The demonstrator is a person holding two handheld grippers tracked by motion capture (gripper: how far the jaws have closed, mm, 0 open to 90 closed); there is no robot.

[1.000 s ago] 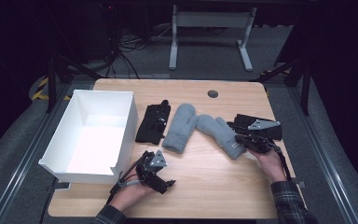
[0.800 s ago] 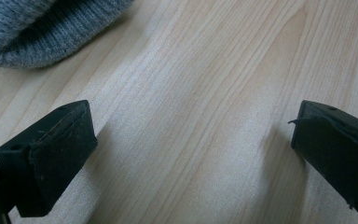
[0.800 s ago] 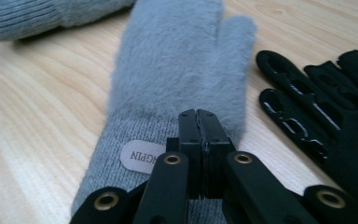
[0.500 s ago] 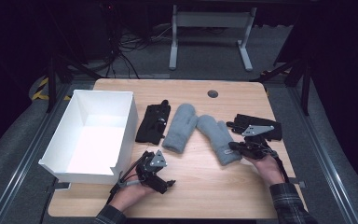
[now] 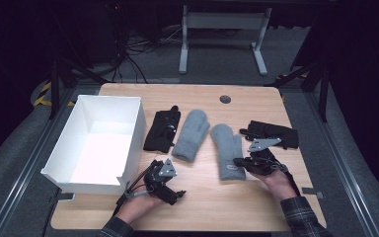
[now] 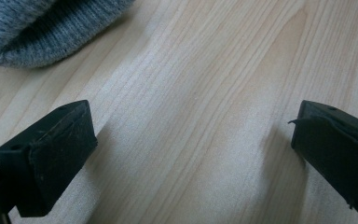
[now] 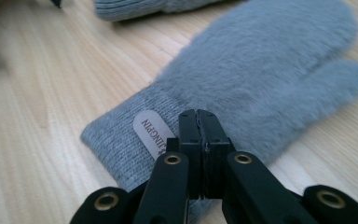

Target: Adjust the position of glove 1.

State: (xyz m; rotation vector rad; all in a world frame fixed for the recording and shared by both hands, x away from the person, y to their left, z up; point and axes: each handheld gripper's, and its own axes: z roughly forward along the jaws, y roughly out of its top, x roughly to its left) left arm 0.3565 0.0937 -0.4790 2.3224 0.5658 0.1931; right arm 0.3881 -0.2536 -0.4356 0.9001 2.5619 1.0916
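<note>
Right mitten (image 5: 227, 153) lies mid-counter (image 5: 256, 103); right gripper (image 7: 199, 122) at its cuff edge, five o'clock, fingers pressed together, apparently pinching knit. Risk: shallow bite slips when lifted. Left gripper (image 5: 173, 193) idle, fingers spread.

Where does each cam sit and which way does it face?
High view: above the near table edge, facing forward and down on the light wooden table; both forearms show.
Left gripper view: on the left gripper, low over bare wood; its open black jaws show.
Right gripper view: on the right gripper, jaws shut at the cuff of the fluffy grey knit mitten.
Shared: that mitten appears in the high view too.
</note>
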